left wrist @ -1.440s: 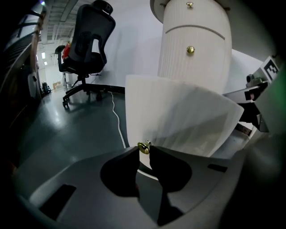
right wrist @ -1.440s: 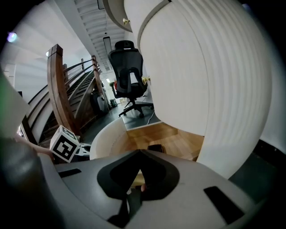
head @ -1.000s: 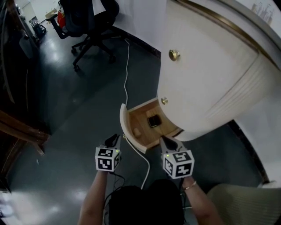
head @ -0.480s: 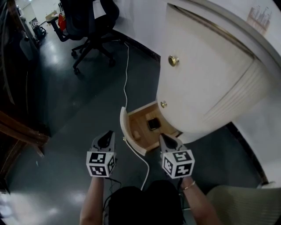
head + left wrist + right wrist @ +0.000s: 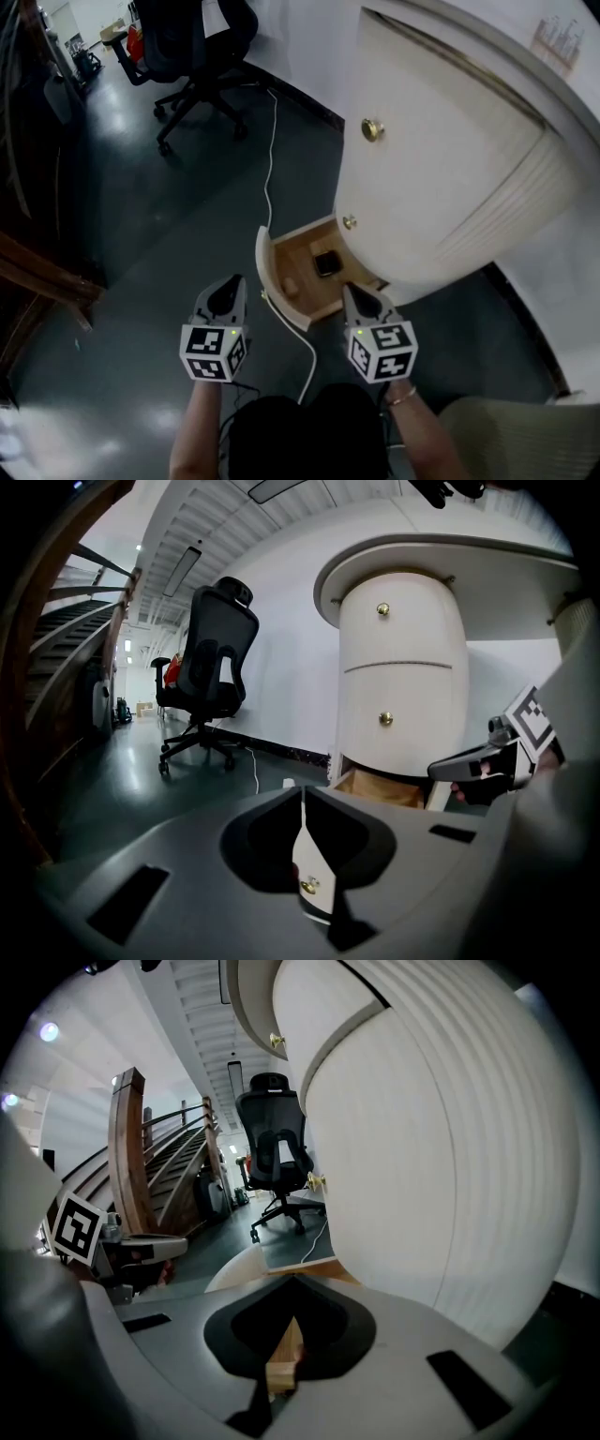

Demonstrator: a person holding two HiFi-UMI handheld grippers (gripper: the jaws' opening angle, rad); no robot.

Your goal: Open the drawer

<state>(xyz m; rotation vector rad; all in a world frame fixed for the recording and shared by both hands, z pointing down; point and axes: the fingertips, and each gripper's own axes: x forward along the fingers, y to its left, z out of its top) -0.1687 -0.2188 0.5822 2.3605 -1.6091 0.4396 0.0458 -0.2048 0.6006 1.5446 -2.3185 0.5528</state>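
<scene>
The bottom drawer [image 5: 265,261] of the rounded white cabinet [image 5: 441,178] stands pulled out over the dark floor, its wooden inside showing a small dark object [image 5: 327,262] and a paler one [image 5: 292,281]. The left gripper [image 5: 228,291] hangs just left of the drawer front, apart from it, its jaws closing and almost together with nothing between them. The right gripper [image 5: 353,296] hovers at the drawer's right end, jaws together and empty. A white cable [image 5: 271,159] runs past the drawer.

readable text: none | numbers: none | brands: none | signs: none legible in any view
</scene>
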